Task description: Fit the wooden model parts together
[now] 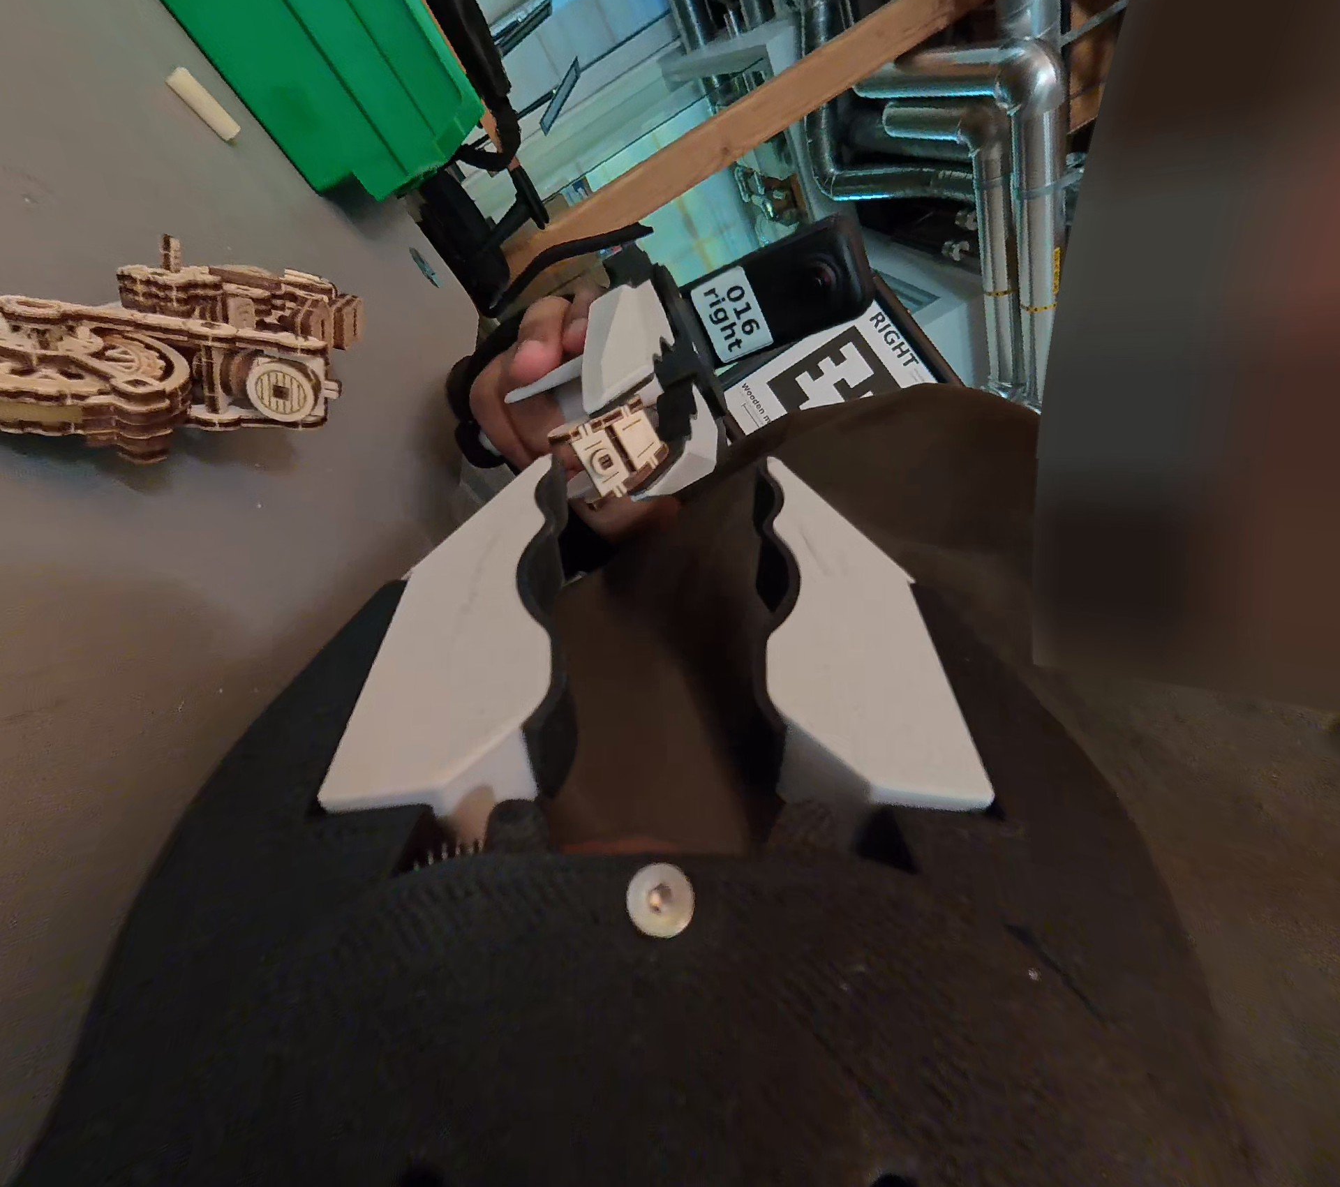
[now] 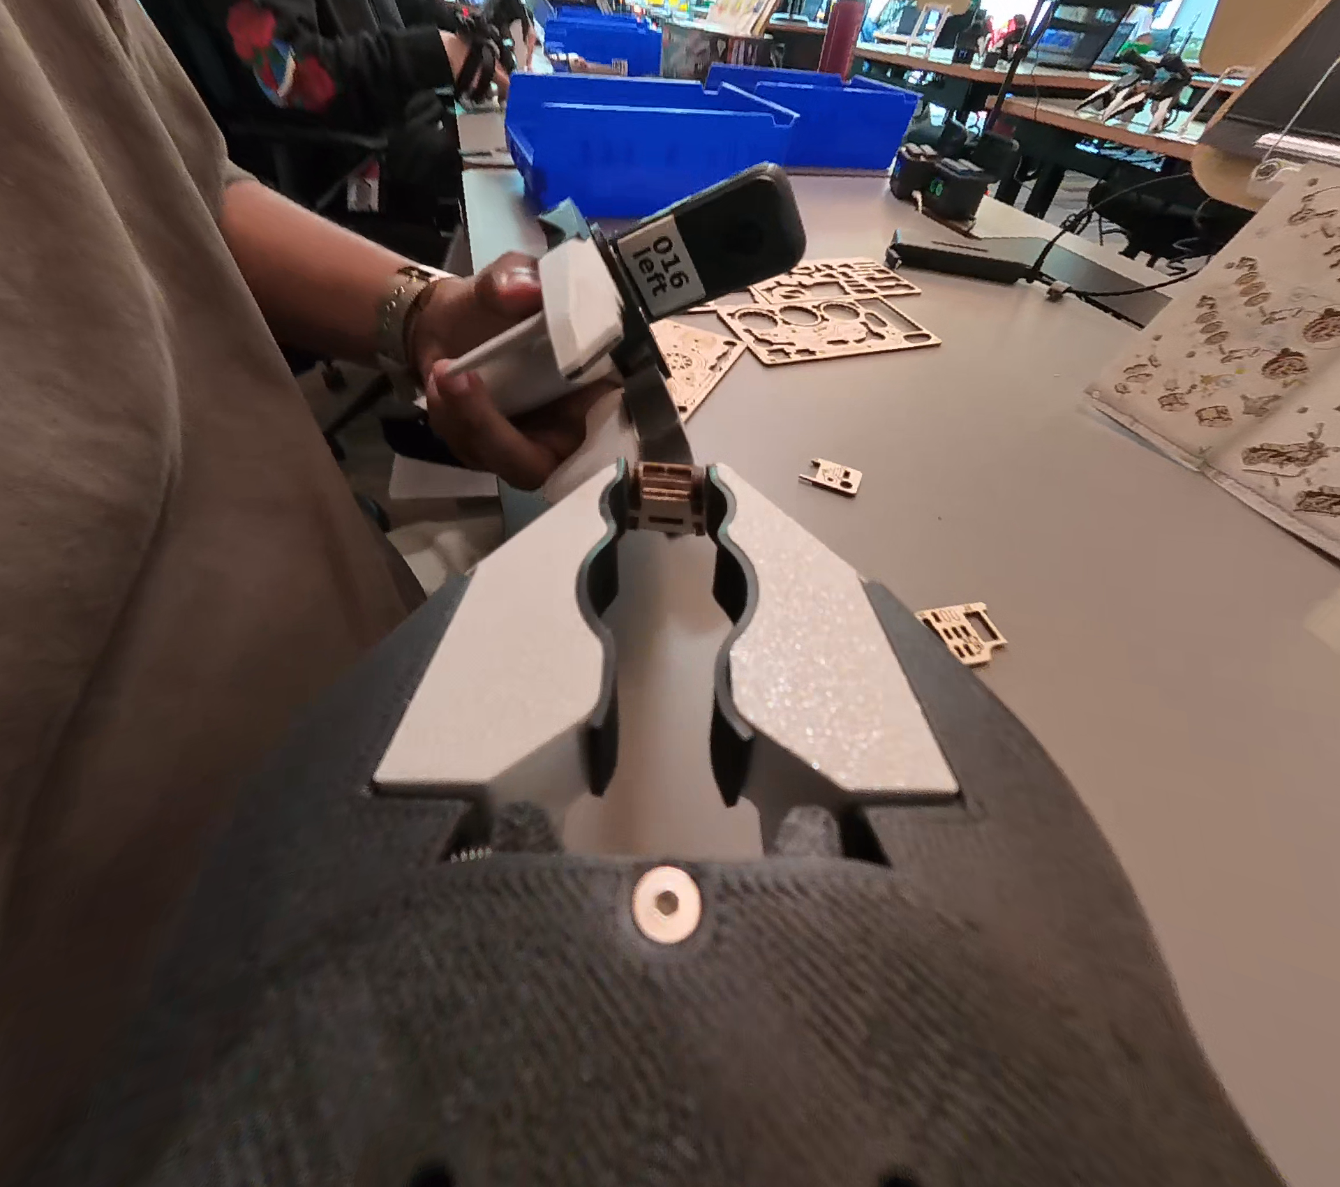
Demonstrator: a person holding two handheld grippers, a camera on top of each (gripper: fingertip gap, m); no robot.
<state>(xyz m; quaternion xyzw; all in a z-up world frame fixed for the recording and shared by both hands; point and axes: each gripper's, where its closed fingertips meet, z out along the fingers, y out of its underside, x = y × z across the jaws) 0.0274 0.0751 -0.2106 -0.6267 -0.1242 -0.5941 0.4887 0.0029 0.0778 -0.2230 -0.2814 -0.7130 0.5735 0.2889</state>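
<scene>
So two grippers here — the right gripper point(image 2: 666, 503) is clamped on one small wooden block point(image 2: 666, 498), held above the grey table point(image 2: 943, 500). The left gripper point(image 1: 656, 492) is spread wide, holding nothing. Two loose wooden pieces point(image 2: 834, 476) and two punched sheets point(image 2: 826, 318) lie nearby — one half-built wooden model point(image 1: 167, 362) sits beside a green bin point(image 1: 290, 7).

My fingers point(image 2: 834, 652) are pale grey with wavy black pads, set in a ribbed black mount with one silver screw point(image 2: 666, 918); my sleeve point(image 2: 109, 355) is beige.

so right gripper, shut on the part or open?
Shut: right gripper pinches the small wooden block between both fingertips, held above the table.
</scene>
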